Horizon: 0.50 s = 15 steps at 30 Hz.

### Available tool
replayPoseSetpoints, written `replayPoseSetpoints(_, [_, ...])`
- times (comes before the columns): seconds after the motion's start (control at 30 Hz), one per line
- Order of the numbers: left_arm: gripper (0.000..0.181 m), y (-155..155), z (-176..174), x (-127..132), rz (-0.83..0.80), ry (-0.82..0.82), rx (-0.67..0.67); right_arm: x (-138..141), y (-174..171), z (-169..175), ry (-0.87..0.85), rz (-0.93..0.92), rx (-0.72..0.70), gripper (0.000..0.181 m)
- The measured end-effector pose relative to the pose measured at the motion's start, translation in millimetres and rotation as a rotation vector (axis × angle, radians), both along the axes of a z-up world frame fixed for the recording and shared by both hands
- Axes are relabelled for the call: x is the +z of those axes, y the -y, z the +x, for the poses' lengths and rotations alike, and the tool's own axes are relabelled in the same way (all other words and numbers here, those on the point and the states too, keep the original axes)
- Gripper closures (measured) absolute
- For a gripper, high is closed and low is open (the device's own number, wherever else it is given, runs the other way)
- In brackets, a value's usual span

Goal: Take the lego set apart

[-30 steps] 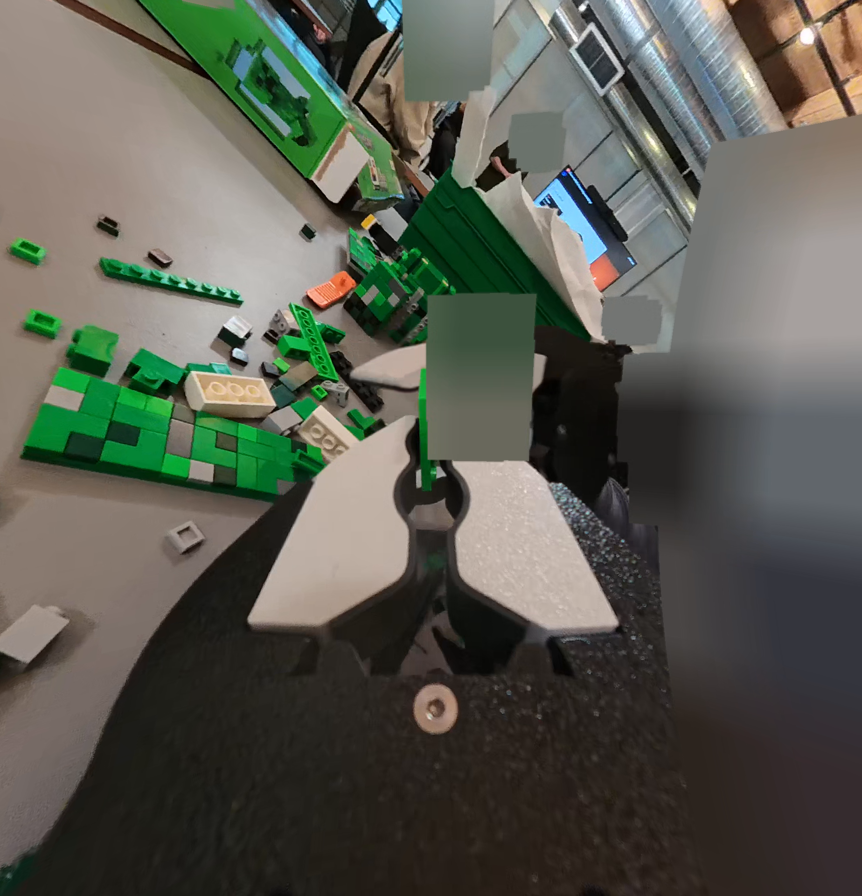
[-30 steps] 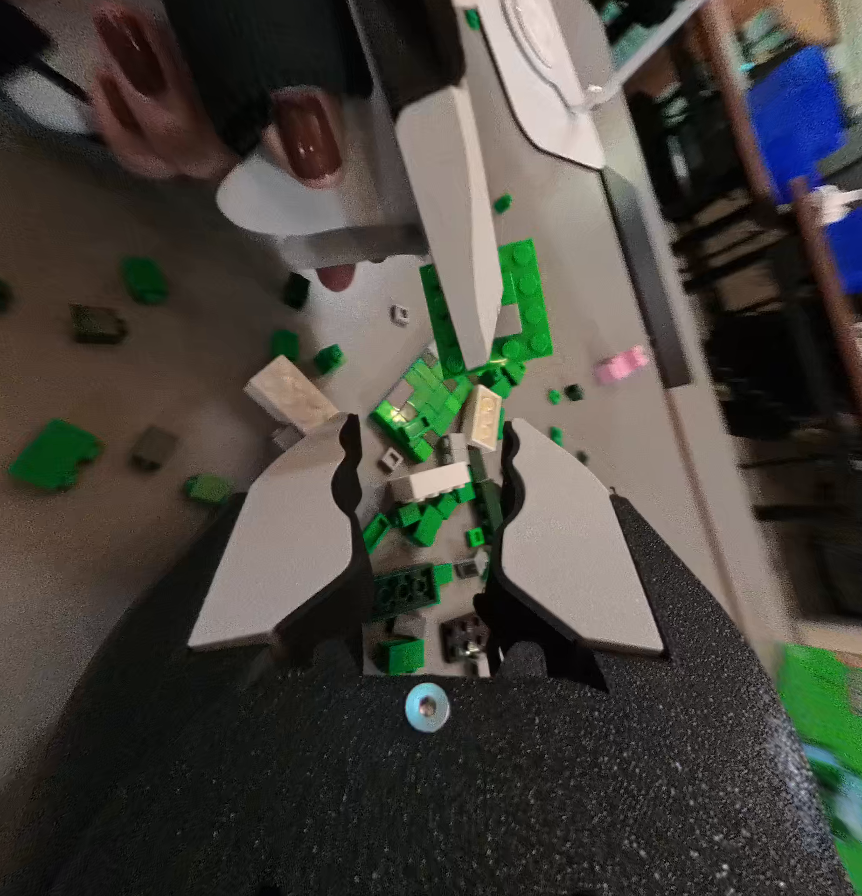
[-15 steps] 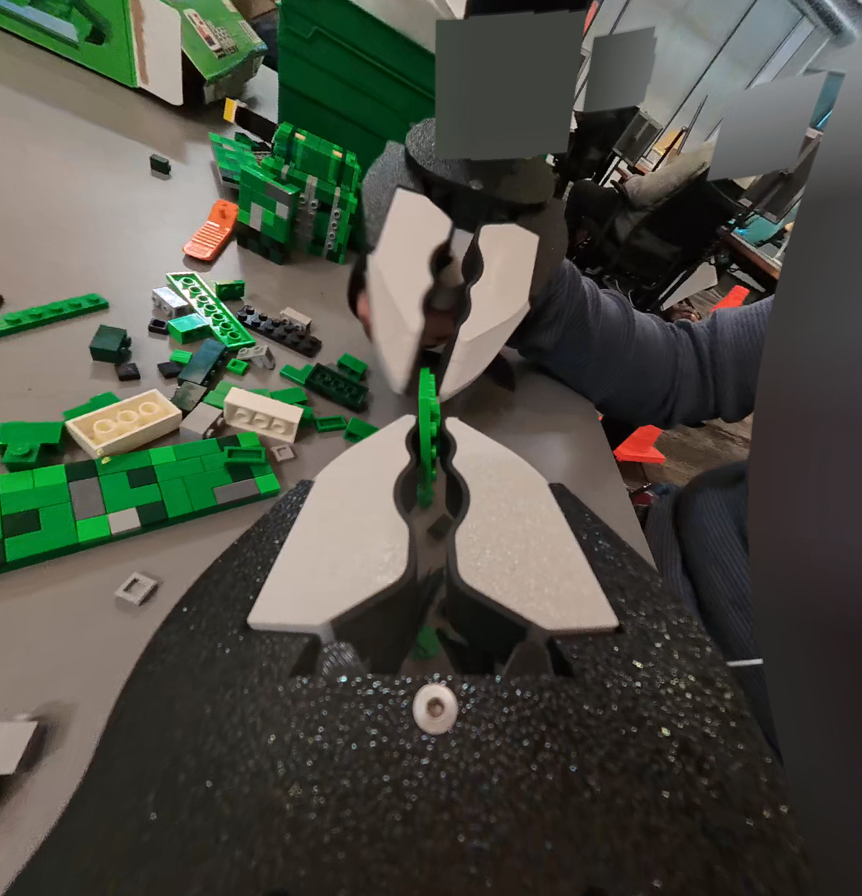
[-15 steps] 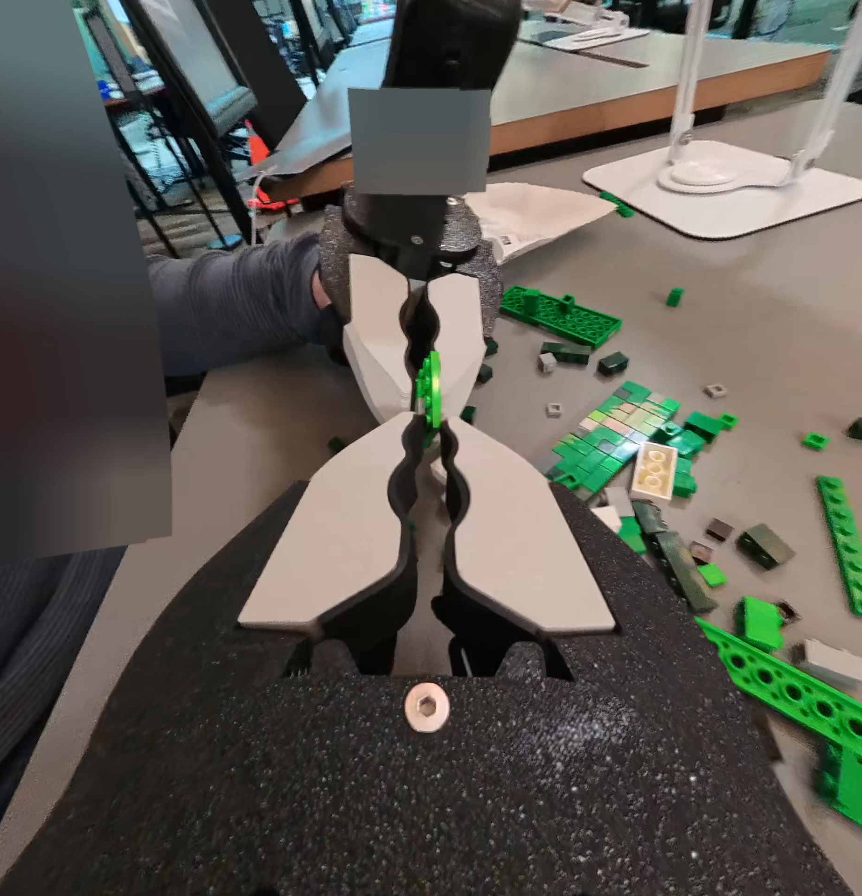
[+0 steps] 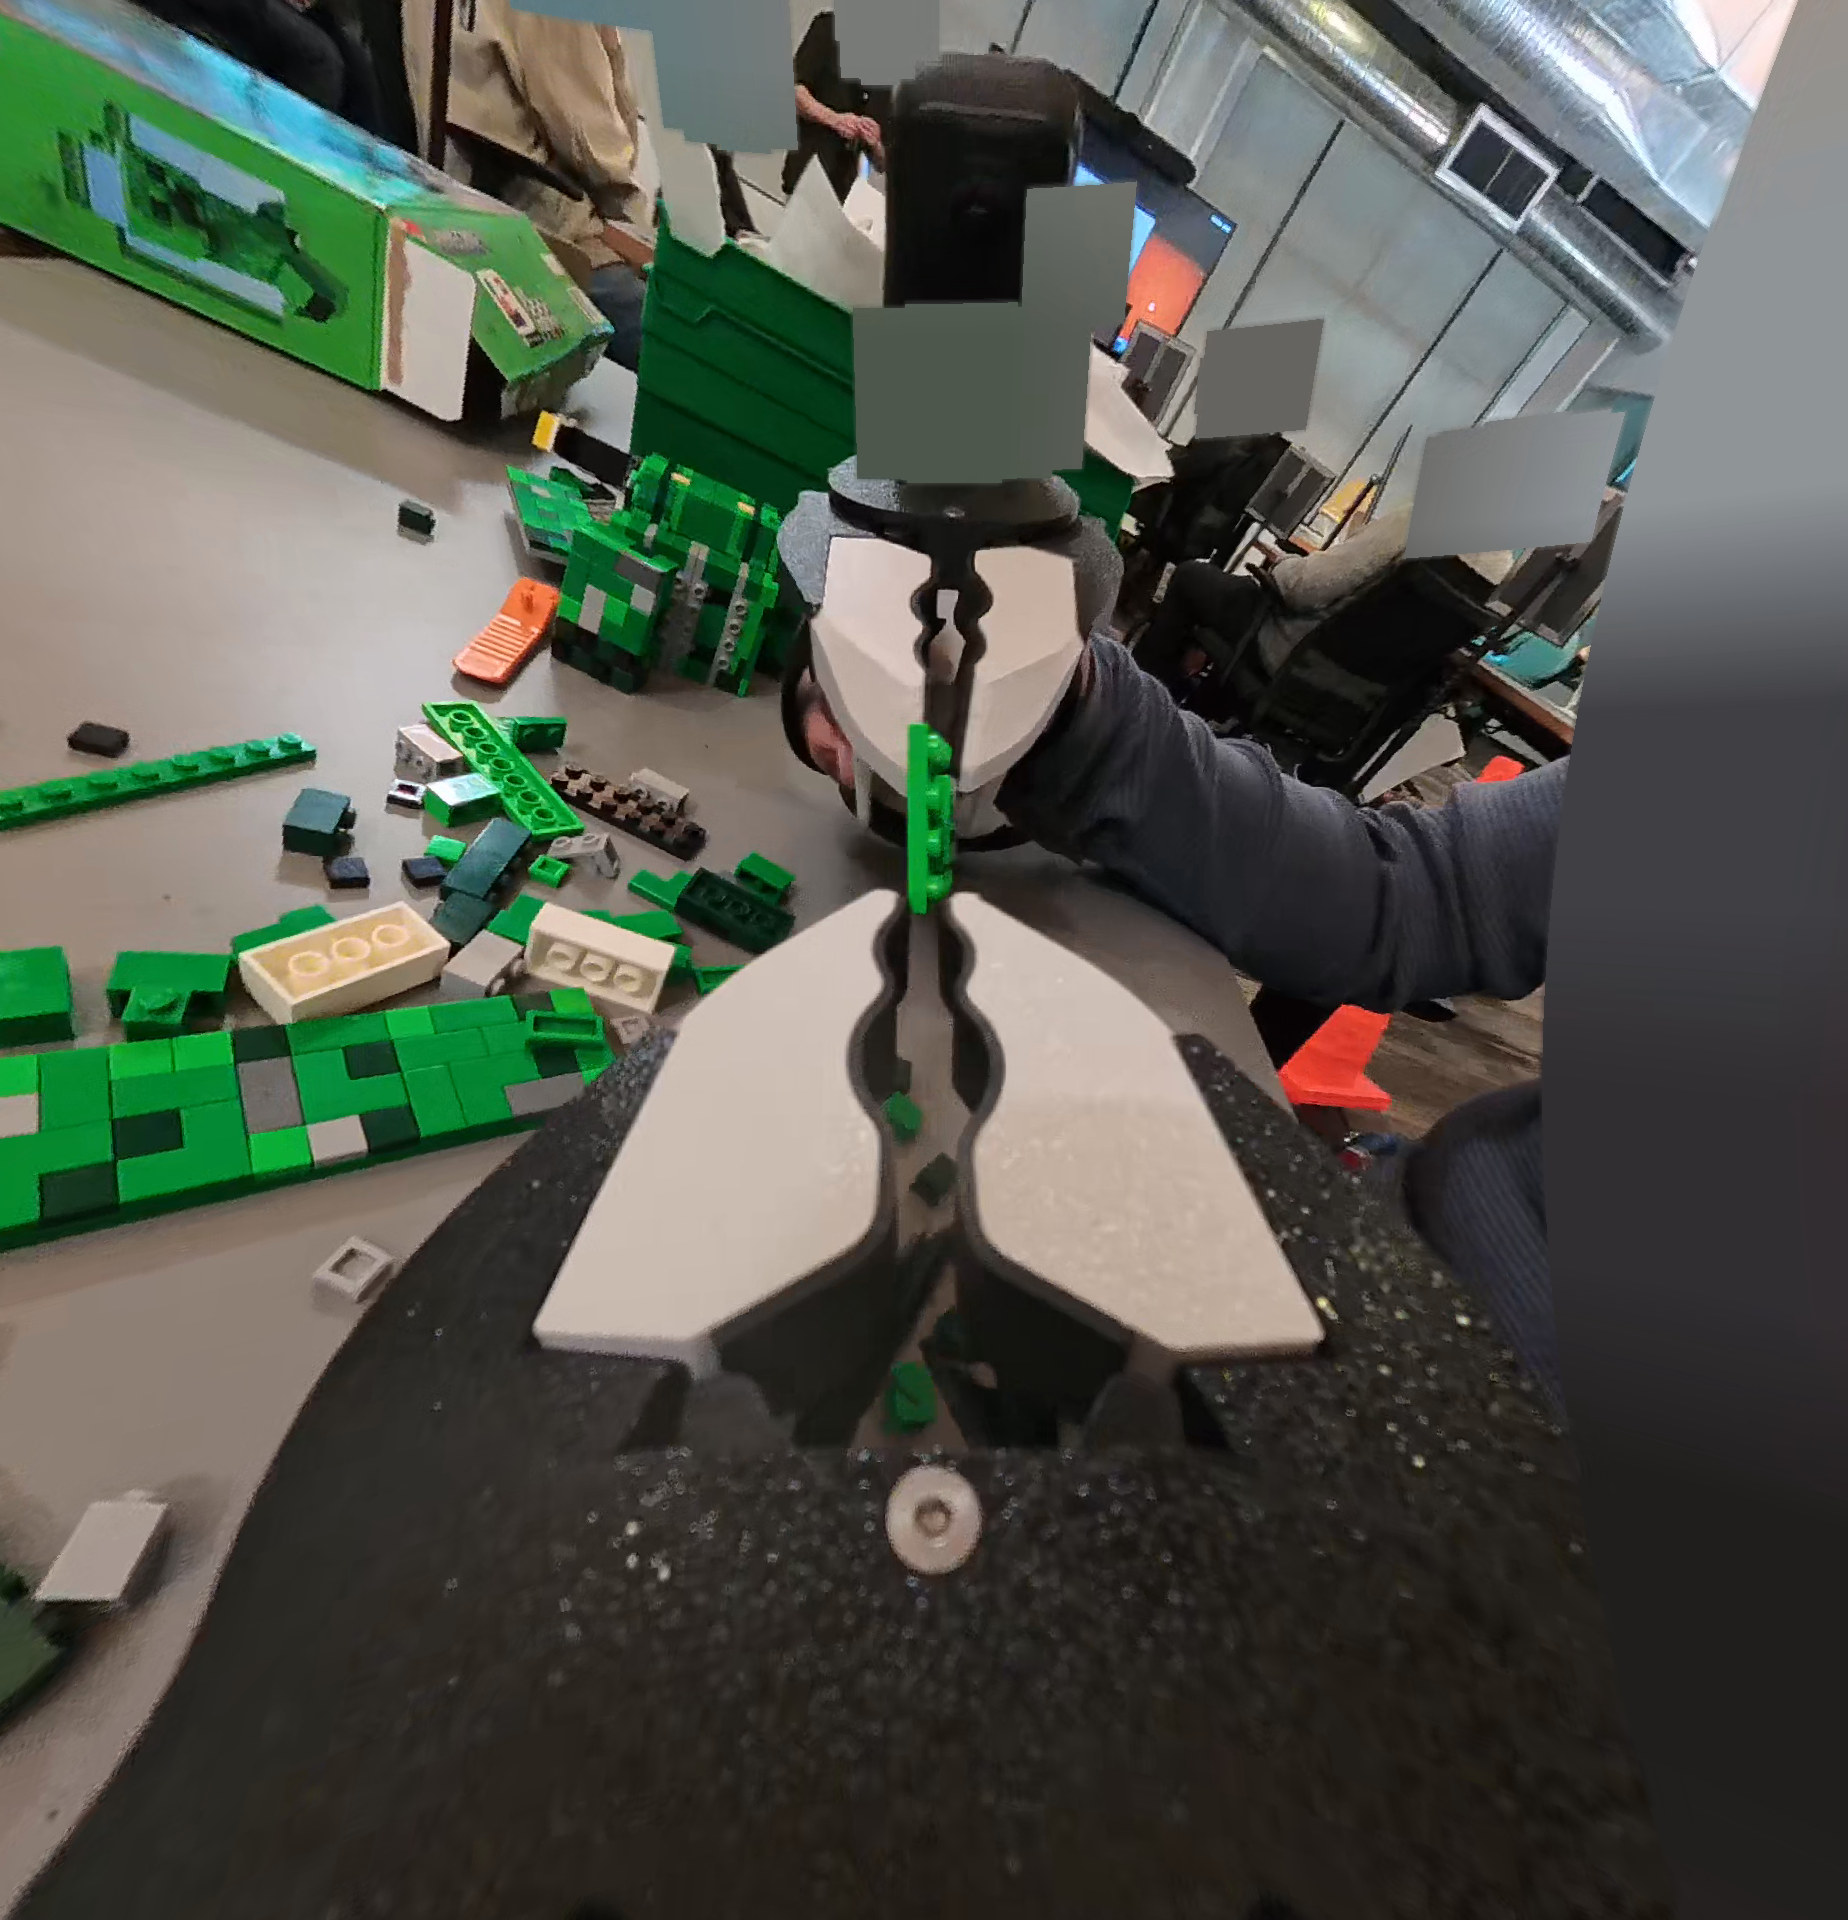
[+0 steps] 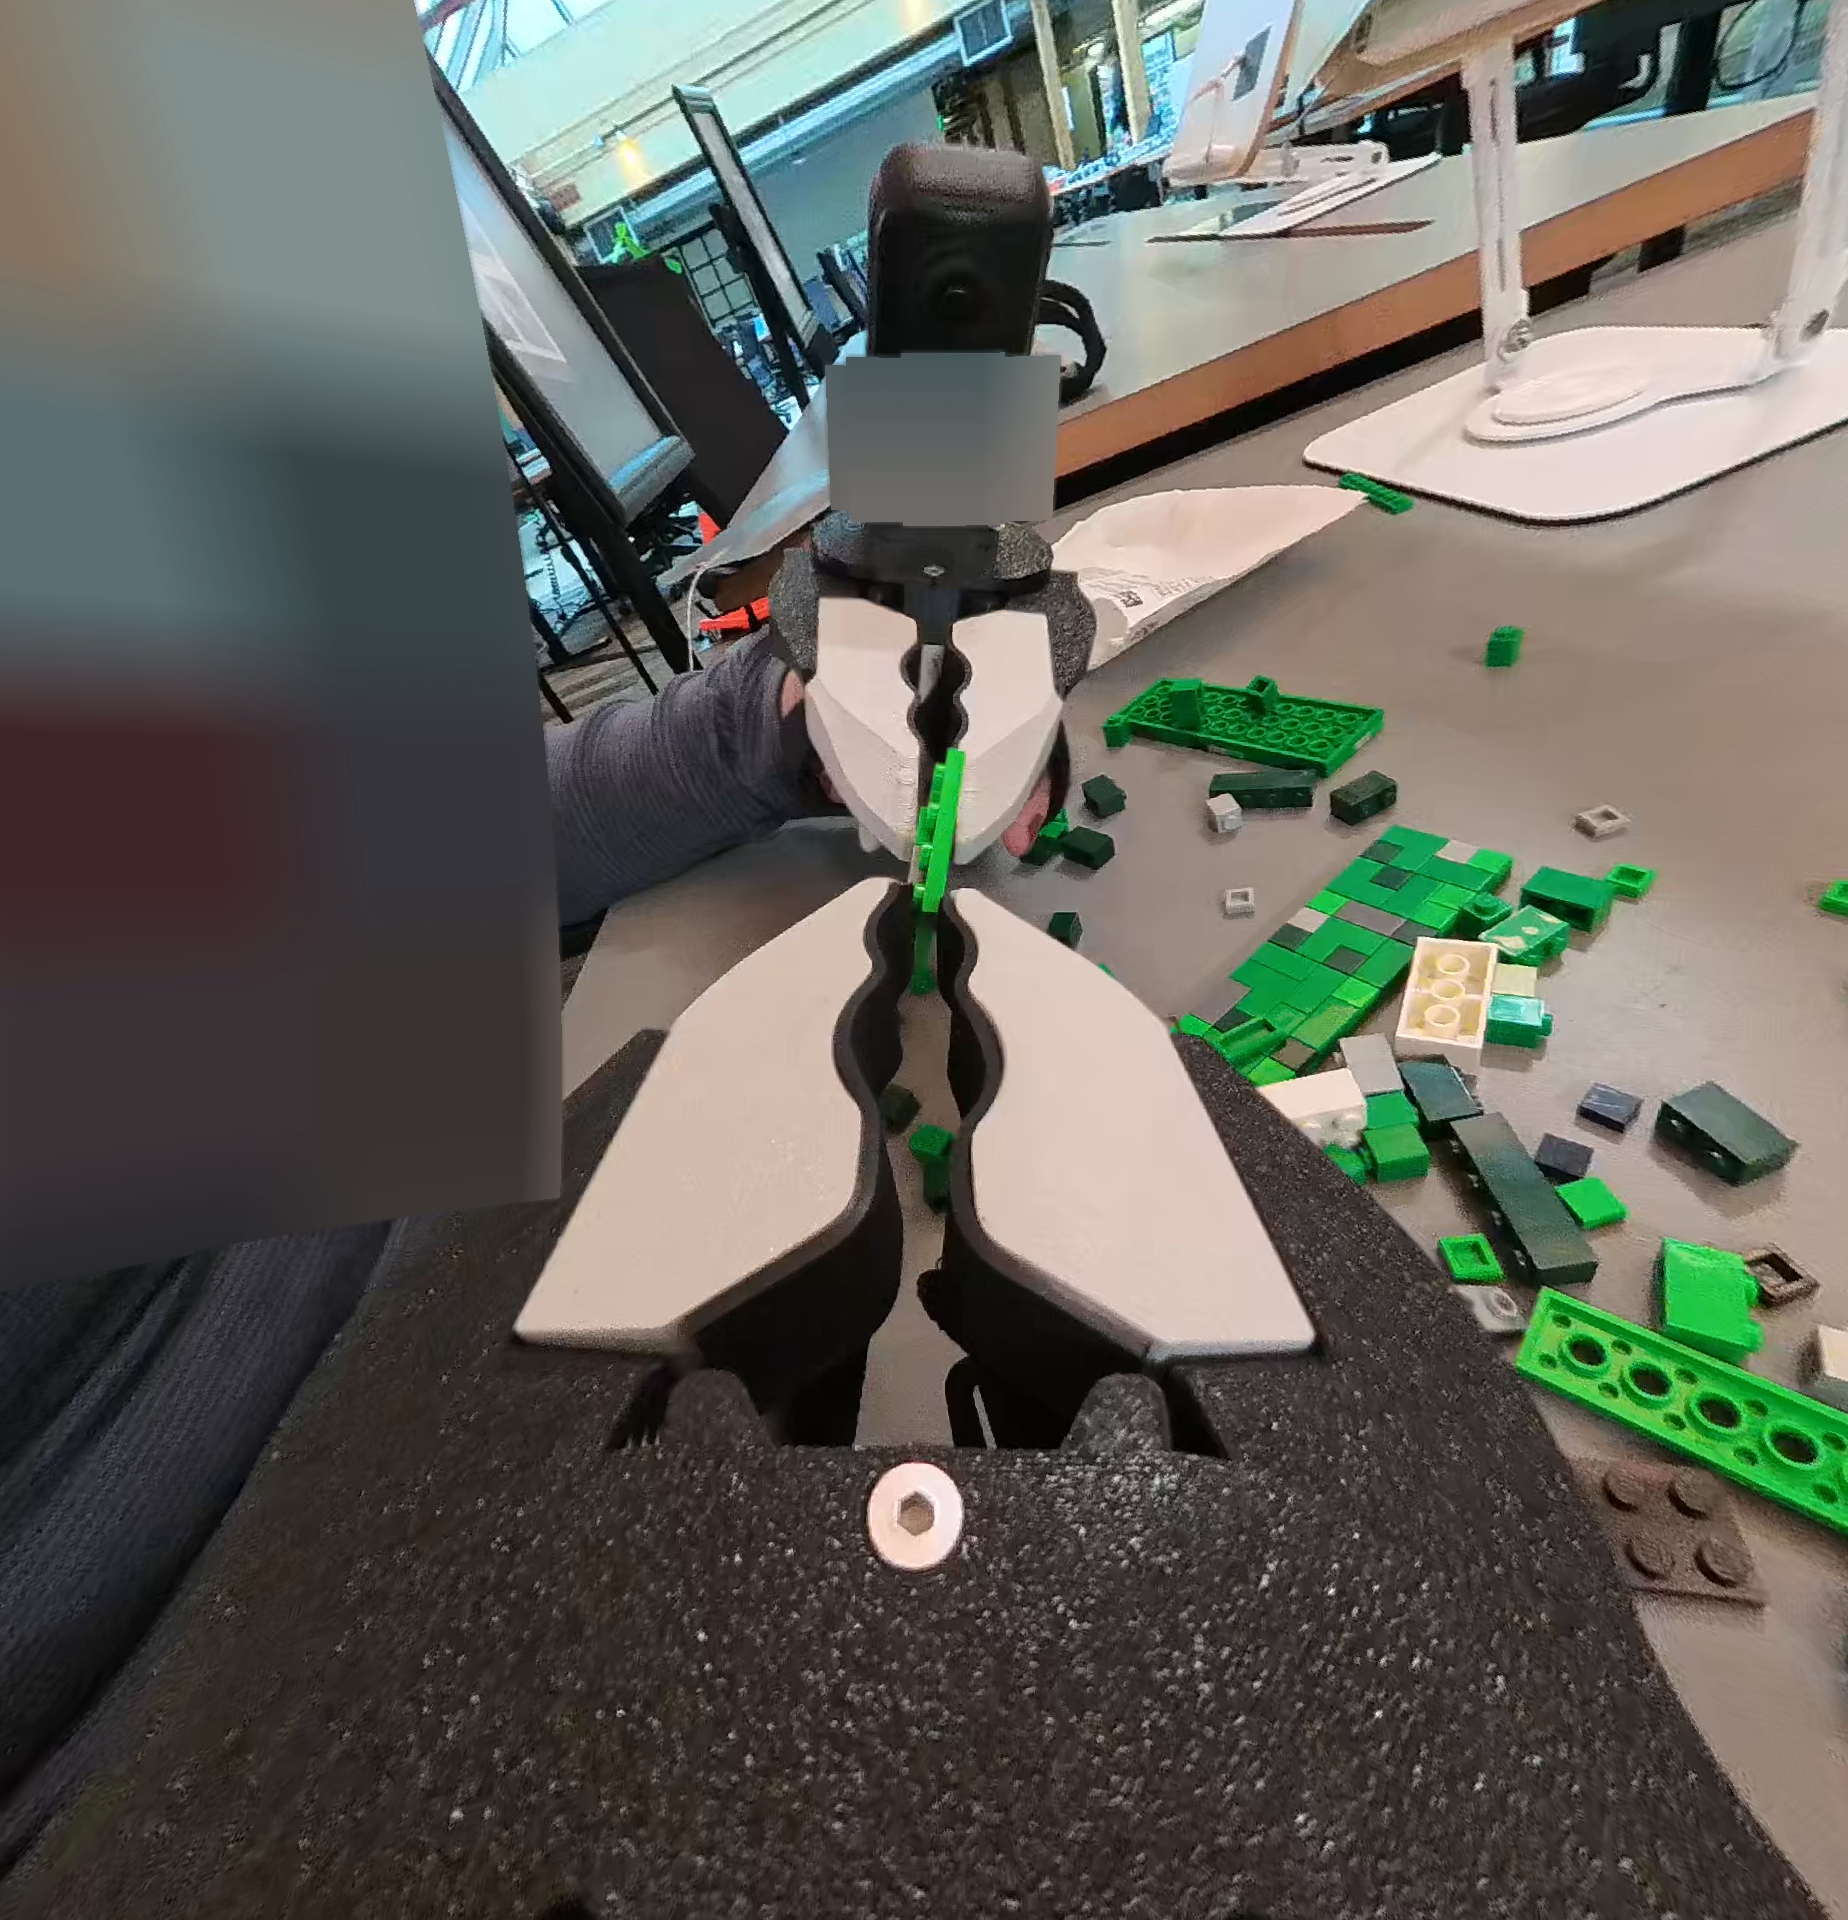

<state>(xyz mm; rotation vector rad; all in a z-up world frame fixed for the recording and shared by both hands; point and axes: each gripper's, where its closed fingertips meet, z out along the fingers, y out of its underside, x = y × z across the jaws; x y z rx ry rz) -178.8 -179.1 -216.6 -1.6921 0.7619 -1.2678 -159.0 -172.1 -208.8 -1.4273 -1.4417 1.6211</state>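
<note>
Both grippers faced each other tip to tip above the grey table (image 5: pixel 224 582), sleeved forearms behind them. The left gripper (image 5: pixel 925 914) and right gripper (image 6: pixel 925 904) each had fingers pressed onto opposite ends of one thin green plate (image 5: pixel 928 821), held edge-on off the table. Left view alone showed the part-built green model (image 5: pixel 671 592) and box (image 5: pixel 224 218) — right view, a white stand base (image 6: pixel 1585 426). How many plate layers were stacked was unclear — studs hidden.
</note>
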Motion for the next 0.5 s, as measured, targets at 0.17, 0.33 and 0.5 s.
replayPoseSetpoints(0.17, [0.176,5.6,2.6,4.2,-0.055,0.07,-0.056,0.8,1.2,1.2,-0.004,-0.002,0.01,0.177])
replayPoseSetpoints(0.33, [0.175,3.0,-0.7,5.1,-0.11,0.124,-0.064,-1.3,-2.2,-1.3,0.008,0.026,-0.021,0.177])
replayPoseSetpoints(0.5, [0.158,-15.2,-9.9,18.6,0.016,0.094,0.107,-11.6,-11.6,20.6,0.15,0.094,-0.06,0.177])
